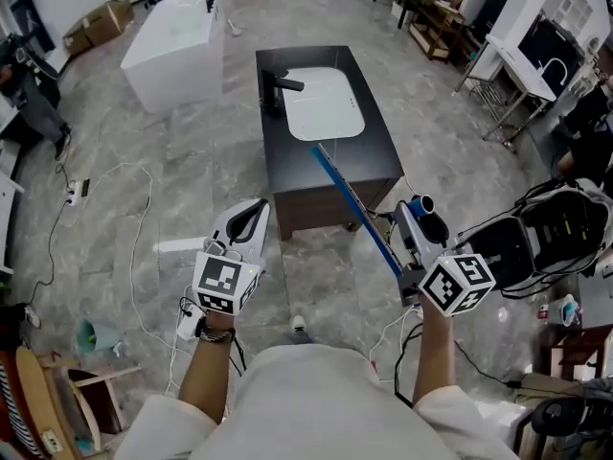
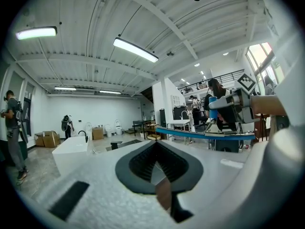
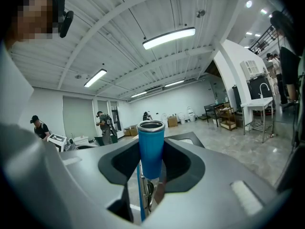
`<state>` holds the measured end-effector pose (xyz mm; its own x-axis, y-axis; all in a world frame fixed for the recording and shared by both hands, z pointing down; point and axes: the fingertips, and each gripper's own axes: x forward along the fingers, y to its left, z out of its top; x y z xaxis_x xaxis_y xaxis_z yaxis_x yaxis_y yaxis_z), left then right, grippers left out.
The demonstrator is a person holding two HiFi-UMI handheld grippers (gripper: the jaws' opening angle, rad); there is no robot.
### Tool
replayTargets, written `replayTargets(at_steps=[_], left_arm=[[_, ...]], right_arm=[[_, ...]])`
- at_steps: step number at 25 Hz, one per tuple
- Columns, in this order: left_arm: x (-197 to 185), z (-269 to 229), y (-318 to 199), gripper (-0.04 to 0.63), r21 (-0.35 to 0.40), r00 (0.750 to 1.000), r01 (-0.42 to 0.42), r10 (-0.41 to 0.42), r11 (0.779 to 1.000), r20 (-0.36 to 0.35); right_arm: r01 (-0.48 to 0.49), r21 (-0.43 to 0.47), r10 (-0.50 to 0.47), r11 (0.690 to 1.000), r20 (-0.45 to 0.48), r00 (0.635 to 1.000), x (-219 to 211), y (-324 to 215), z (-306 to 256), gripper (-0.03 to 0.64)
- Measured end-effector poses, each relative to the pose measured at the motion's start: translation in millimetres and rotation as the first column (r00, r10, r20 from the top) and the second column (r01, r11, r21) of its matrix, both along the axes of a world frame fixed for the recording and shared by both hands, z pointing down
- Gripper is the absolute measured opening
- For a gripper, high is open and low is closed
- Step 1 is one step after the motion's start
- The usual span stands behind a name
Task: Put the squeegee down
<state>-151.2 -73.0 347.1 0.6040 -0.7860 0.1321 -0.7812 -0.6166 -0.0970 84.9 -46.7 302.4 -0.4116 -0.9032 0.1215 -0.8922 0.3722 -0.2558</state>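
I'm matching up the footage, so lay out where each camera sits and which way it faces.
Head view: on the person's head, looking steeply down at the dark vanity; both forearms, left tongs and right tongs show.
Left gripper view: on the left tongs, facing level across the hall; its shut, empty jaws show.
Right gripper view: on the right tongs, facing level too; its jaws clamp the squeegee.
Shared: head and left gripper views both show the squeegee and white bathtub.
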Motion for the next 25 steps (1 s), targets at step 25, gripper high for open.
replayTargets(at_steps=[25], left_arm=[[18,18,-160,-0.002,-0.062,0.995,0.093,-0.092,0.994,0.027]], right_arm=[[0.081,-0.124,-0.053,0.989,0.216,0.975,9,-200,53,0.144]])
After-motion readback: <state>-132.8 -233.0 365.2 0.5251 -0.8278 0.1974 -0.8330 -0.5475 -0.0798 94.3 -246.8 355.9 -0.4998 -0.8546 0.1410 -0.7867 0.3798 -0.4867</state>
